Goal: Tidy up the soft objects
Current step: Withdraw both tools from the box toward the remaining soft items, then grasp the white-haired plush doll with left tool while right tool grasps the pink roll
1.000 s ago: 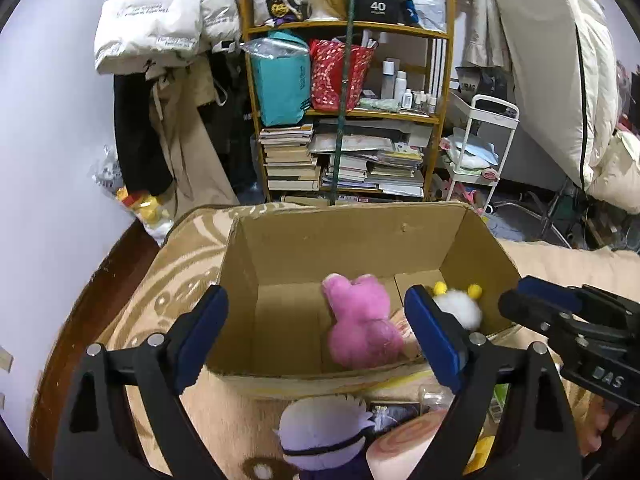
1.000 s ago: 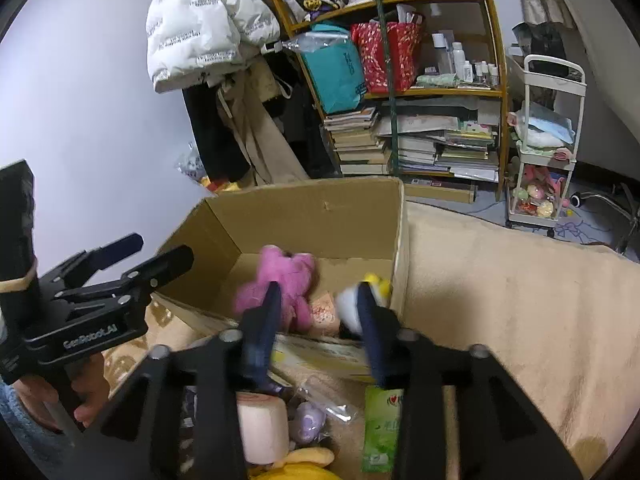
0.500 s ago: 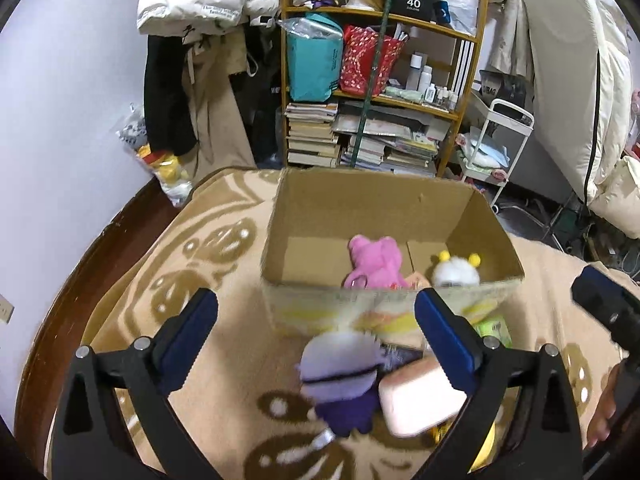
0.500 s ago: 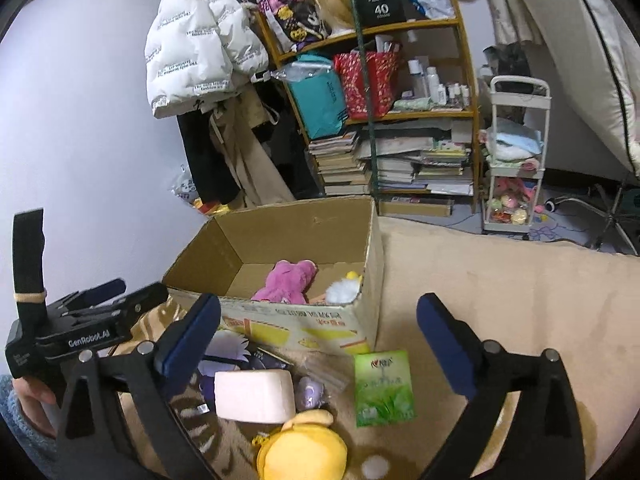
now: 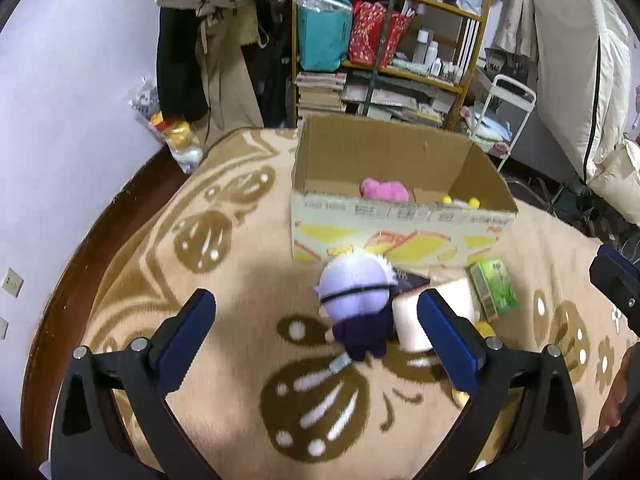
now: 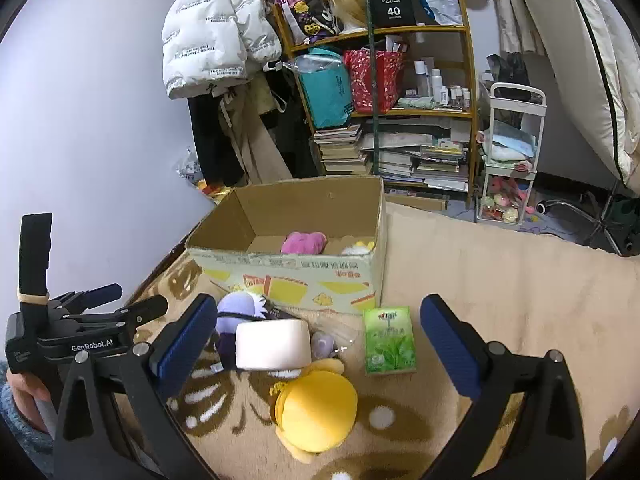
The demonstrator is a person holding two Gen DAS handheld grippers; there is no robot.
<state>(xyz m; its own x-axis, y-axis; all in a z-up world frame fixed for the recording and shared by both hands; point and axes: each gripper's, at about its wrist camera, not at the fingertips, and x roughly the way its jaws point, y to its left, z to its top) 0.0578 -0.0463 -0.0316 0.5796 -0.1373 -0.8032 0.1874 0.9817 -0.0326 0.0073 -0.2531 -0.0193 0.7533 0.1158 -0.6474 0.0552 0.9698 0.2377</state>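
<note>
Purple-headed doll (image 5: 356, 300): laid on the patterned blanket (image 5: 208, 264) ahead of the left gripper (image 5: 316, 332), between its two fingers and nearer the right one; held by neither tool. White roll (image 6: 273, 344): touching the doll, just inside the left finger of the right gripper (image 6: 318, 344). Yellow plush (image 6: 316, 408): seen between the right gripper's fingers, nearest the camera. Green packet (image 6: 389, 340): flat on the blanket, toward the right finger. Cardboard box (image 6: 288, 270): set beyond all fingertips, open-topped; a pink plush (image 6: 303, 242) and a white plush with yellow knobs (image 6: 359, 248) are contained in it. Both grippers: fingers spread wide apart, nothing clamped. Bookshelf (image 6: 400, 128): well beyond the box.
</note>
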